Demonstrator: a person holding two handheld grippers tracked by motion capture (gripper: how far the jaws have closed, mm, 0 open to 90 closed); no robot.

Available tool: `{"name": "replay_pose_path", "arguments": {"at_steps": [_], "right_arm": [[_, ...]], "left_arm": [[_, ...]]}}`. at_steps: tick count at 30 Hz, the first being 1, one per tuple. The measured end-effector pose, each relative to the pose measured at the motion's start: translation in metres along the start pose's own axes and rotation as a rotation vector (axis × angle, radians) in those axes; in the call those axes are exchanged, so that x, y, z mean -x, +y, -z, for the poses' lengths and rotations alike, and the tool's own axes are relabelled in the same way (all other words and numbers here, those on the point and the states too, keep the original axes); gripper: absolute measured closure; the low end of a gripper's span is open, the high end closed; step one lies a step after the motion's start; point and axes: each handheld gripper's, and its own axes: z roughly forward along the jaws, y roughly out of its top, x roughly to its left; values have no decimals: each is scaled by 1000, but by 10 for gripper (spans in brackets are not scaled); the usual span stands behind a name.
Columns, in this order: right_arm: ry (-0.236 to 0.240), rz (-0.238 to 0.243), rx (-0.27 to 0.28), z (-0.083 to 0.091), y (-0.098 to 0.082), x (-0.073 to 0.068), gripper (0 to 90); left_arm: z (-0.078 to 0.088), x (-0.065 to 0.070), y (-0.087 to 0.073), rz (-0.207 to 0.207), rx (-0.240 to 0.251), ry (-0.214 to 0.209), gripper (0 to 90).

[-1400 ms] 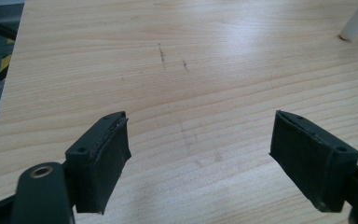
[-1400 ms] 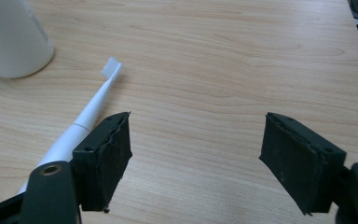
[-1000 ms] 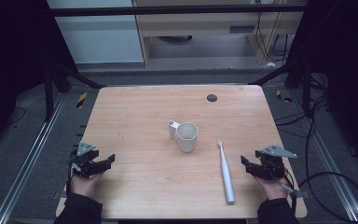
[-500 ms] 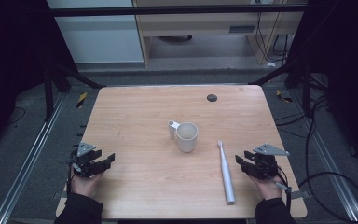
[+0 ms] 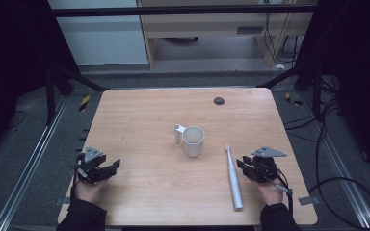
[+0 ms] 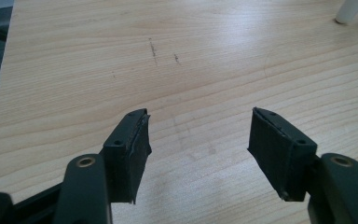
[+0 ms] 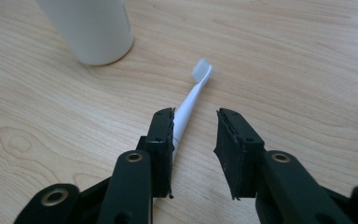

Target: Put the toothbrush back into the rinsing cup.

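A white cup [image 5: 193, 140] with a handle stands upright mid-table; its base shows in the right gripper view [image 7: 88, 28]. A white electric toothbrush [image 5: 233, 178] lies flat to its right, head toward the cup. My right gripper [image 5: 242, 165] sits just right of the brush's neck. Its jaws have just been closing but stand open [image 7: 196, 116], with the toothbrush neck [image 7: 189, 100] passing under the left jaw and nothing pinched. My left gripper [image 5: 112, 167] rests near the table's front left. Its jaws have just been closing too and remain open [image 6: 198, 123] over bare wood.
A small black disc [image 5: 218, 100] lies near the far edge of the wooden table [image 5: 139, 110]. The cup's handle [image 6: 347, 11] peeks into the left gripper view's top right corner. Cables [image 5: 327, 183] trail on the dark floor to the right.
My right gripper has slid left toward the toothbrush and its jaws stand narrower. The left hand has stayed in place.
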Motion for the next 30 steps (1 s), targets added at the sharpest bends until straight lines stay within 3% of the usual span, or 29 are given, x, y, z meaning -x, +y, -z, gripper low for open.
{"name": "replay_pose_path", "arguments": {"at_steps": [15, 30], "right_arm": [[1, 8, -69, -12, -6, -1, 799], [11, 14, -104, -19, -8, -4, 848]], "left_arm": [[-1, 3, 0, -25, -12, -9, 397], [-2, 5, 1, -39, -19, -12, 405]]}}
